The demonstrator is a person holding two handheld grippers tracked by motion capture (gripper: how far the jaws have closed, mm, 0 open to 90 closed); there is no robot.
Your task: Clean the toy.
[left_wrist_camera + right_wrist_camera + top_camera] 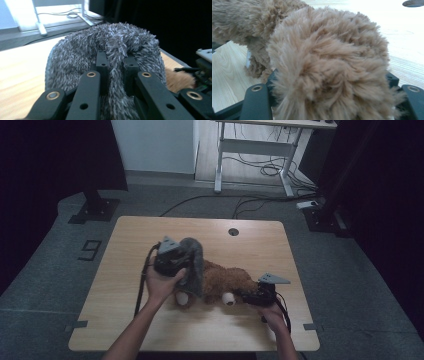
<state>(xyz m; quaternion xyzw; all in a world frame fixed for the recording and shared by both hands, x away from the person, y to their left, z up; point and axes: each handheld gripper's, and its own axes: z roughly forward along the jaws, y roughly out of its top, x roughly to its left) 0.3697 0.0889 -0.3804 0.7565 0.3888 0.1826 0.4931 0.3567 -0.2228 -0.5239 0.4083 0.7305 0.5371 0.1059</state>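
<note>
A brown plush toy (225, 280) lies on its side in the middle of the wooden table (125, 320), with pale paws toward the front edge. A grey fuzzy cloth (195, 262) drapes over its left end. My left gripper (182, 260) is shut on a raised fold of that grey cloth (75, 55), jaws pinching the pile between them. My right gripper (250, 296) sits at the toy's right end, shut on a thick tuft of brown fur (324, 62) that hides its jaw tips. The plush (178, 80) also peeks out past the cloth in the left gripper view.
A round cable hole (233, 231) sits near the table's far edge. Bare wood lies to the left, front and far side of the toy. Beyond the table stand a white desk frame (260, 145), floor cables (250, 200) and dark stand bases (95, 210).
</note>
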